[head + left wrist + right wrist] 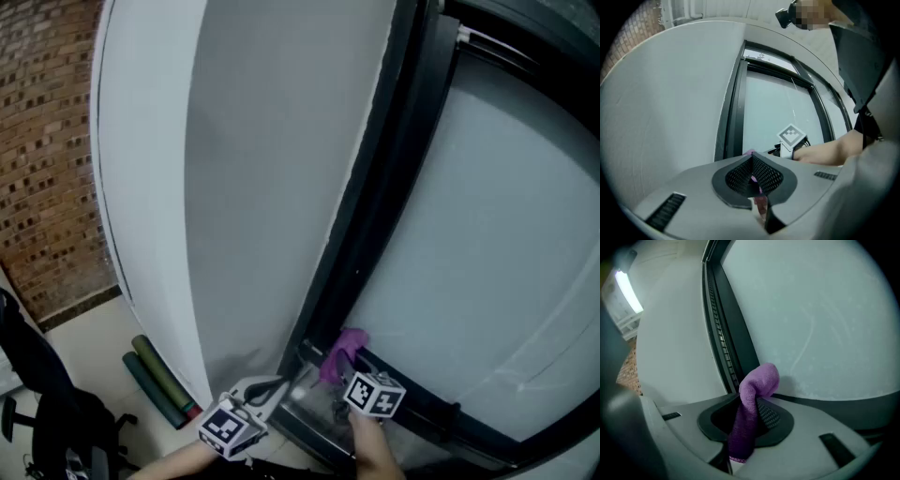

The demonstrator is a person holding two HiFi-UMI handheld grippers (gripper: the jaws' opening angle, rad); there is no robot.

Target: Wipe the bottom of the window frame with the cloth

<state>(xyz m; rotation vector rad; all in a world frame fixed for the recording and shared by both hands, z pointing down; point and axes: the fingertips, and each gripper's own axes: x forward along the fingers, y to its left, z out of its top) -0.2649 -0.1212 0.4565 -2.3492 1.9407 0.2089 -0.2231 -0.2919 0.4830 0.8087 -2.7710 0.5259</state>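
Nearest the camera in the head view, two hand-held grippers sat low in the picture, each with a cube of square markers. The left gripper [281,384] pointed up toward the lower corner of a window, its jaws pressed together at the tips with nothing clearly between them. In its own view a thin sliver of pink showed in the gap behind the tips, too small to identify. Just to its right, a hand [372,442] held the right gripper [349,377], whose jaws were clamped on a purple cloth [339,349]. In the right gripper view the cloth [761,378] ran up between the two jaws, with a short end hanging down below them. Its top, folded over into a rounded bulge, lay at the corner where the upright and the bottom rail of the dark frame [834,404] met, close against the glass [820,310]. Whether it pressed on the rail itself could not be told. Beyond the grippers, the frame's upright rose steeply through the head view, with pale frosted glass to its right and a smooth white wall [244,169] to its left. On the floor beside the wall lay two rolled green mats [155,380]. Farthest left stood a red brick wall [47,150].
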